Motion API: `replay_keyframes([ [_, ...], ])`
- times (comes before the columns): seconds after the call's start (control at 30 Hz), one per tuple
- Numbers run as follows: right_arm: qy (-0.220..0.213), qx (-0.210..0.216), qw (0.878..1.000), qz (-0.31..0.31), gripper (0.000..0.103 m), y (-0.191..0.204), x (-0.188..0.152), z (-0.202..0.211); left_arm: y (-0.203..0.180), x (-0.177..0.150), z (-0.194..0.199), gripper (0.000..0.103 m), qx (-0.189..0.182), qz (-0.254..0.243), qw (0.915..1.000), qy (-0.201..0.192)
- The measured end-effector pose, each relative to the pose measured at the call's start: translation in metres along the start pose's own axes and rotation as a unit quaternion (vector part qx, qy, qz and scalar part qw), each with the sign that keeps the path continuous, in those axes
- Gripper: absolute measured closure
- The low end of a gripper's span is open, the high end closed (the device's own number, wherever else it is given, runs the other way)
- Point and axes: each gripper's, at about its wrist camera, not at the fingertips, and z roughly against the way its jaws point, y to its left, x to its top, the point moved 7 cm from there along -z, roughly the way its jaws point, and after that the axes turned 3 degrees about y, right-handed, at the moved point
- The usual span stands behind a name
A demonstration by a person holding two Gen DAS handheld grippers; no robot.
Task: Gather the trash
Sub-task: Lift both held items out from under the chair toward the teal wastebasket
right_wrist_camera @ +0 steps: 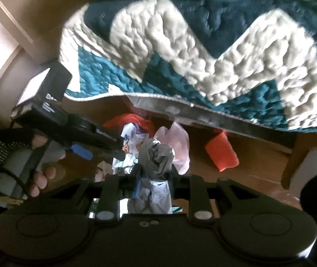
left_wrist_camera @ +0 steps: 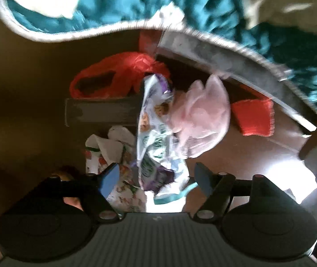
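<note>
Trash lies on the wooden floor beside a bed. In the left wrist view my left gripper [left_wrist_camera: 156, 178] is open just above a white and purple snack wrapper [left_wrist_camera: 156, 120]. A crumpled pink bag [left_wrist_camera: 203, 115] lies to its right, printed paper scraps [left_wrist_camera: 111, 149] to its left, and a red plastic bag [left_wrist_camera: 114, 75] behind. My right gripper [right_wrist_camera: 156, 173] is shut on a crumpled grey plastic bag [right_wrist_camera: 158, 155]. The left gripper [right_wrist_camera: 105, 146] shows in the right wrist view, over the same wrapper [right_wrist_camera: 131, 142].
A teal and white quilt [right_wrist_camera: 203, 55] hangs over the bed's grey frame rail [left_wrist_camera: 225, 57] above the trash. A red sponge-like block [left_wrist_camera: 254, 118] lies under the bed edge. A dark flat board [left_wrist_camera: 100, 111] lies behind the scraps. Sunlit floor [left_wrist_camera: 269, 169] lies to the right.
</note>
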Motion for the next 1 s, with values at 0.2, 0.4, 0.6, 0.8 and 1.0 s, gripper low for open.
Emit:
replay_keyframes([
  [0.2, 0.046, 0.005, 0.998, -0.032, 0.08, -0.005, -0.008, -0.028, 0.014, 0.011, -0.049, 0.03, 0.005, 0.064, 0.9976, 0.026],
  [0.4, 0.059, 0.012, 0.997, -0.038, 0.08, 0.0, -0.011, -0.033, 0.006, 0.028, -0.068, 0.031, 0.0, 0.056, 0.9983, 0.014],
  [0.6, 0.078, 0.023, 0.996, -0.045, 0.08, 0.004, -0.017, -0.038, 0.0, 0.031, -0.086, 0.061, -0.003, 0.048, 0.9985, 0.027],
  [0.8, 0.078, 0.025, 0.996, -0.04, 0.08, 0.007, -0.016, -0.037, -0.006, 0.031, -0.085, 0.096, 0.002, 0.032, 0.9994, 0.011],
  [1.0, 0.066, 0.001, 0.997, -0.035, 0.08, 0.001, -0.015, -0.037, -0.012, 0.024, -0.066, 0.098, 0.013, 0.021, 0.9996, 0.01],
])
